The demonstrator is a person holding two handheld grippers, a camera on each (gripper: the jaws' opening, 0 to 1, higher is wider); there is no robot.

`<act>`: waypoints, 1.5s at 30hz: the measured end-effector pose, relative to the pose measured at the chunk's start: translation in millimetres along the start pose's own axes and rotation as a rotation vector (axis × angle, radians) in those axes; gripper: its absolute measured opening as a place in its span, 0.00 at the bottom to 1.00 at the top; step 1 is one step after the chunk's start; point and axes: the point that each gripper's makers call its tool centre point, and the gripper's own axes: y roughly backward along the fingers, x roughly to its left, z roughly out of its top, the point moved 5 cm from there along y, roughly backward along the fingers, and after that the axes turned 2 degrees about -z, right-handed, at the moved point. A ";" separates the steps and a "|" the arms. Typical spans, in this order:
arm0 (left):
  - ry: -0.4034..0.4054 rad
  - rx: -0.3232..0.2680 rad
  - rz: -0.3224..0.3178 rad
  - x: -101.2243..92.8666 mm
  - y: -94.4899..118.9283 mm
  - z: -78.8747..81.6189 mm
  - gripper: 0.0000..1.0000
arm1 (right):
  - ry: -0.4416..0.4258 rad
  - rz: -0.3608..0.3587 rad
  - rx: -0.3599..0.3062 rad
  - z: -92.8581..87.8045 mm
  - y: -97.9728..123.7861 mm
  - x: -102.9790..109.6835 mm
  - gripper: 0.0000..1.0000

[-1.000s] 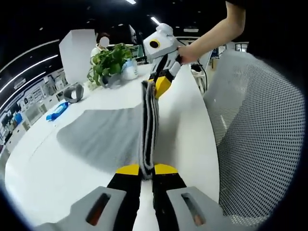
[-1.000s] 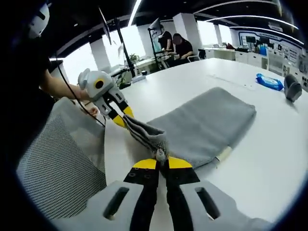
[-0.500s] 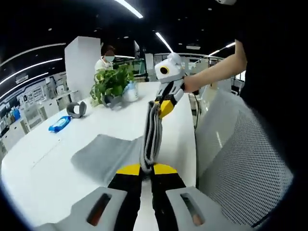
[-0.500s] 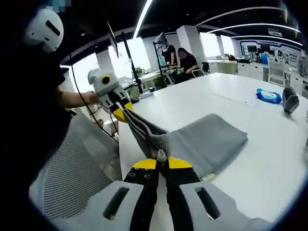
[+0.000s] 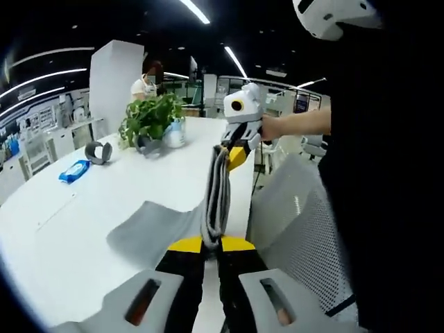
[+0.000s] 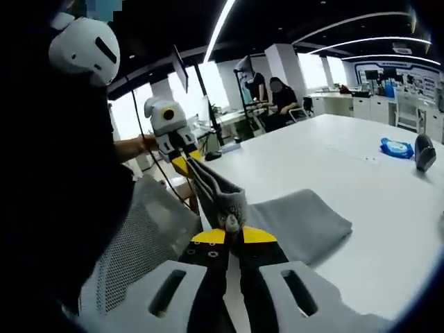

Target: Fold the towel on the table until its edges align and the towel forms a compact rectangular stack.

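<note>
Two hand-held grippers are pinching the same gray towel [image 5: 216, 198] along one edge. The left hand-held gripper [image 5: 211, 244] is clamping its yellow-tipped jaws tight on the bunched edge nearest its camera, and the right hand-held gripper [image 5: 234, 149] is gripping the far end of that edge, jaws closed on the cloth. From the right gripper view the right hand-held gripper [image 6: 225, 236] is biting the corner while the left hand-held gripper [image 6: 182, 161] is holding the other end. Between them the edge is hanging raised and taut; the rest of the towel is draping down and lying on the white counter [image 5: 62, 229].

Going by the layout, an uneven carry could be laying the lifted edge askew, so edges would not line up; a layer could also be slipping from the jaws. The towel looks soft, thick terry, in several layers. The counter is smooth and glossy. A mesh chair back [image 5: 298, 236] is standing just beside the counter.
</note>
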 end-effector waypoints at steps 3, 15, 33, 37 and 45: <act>0.032 0.007 -0.048 -8.5 2.1 6.3 0.06 | -0.012 0.020 0.002 -1.1 4.3 8.1 0.02; 0.219 0.054 -0.080 49.8 -29.4 -7.7 0.07 | -0.215 -0.054 0.032 -15.8 -7.4 -43.7 0.02; 0.518 0.046 -0.051 146.0 -71.4 -58.0 0.07 | -0.514 -0.103 0.040 -43.0 -46.8 -131.7 0.02; 0.573 0.019 -0.007 158.8 -79.2 -65.1 0.06 | -0.585 -0.144 0.018 -53.7 -49.4 -147.4 0.02; 0.578 0.065 0.128 173.6 -97.7 -93.0 0.06 | -0.598 -0.249 0.018 -73.0 -61.6 -164.2 0.03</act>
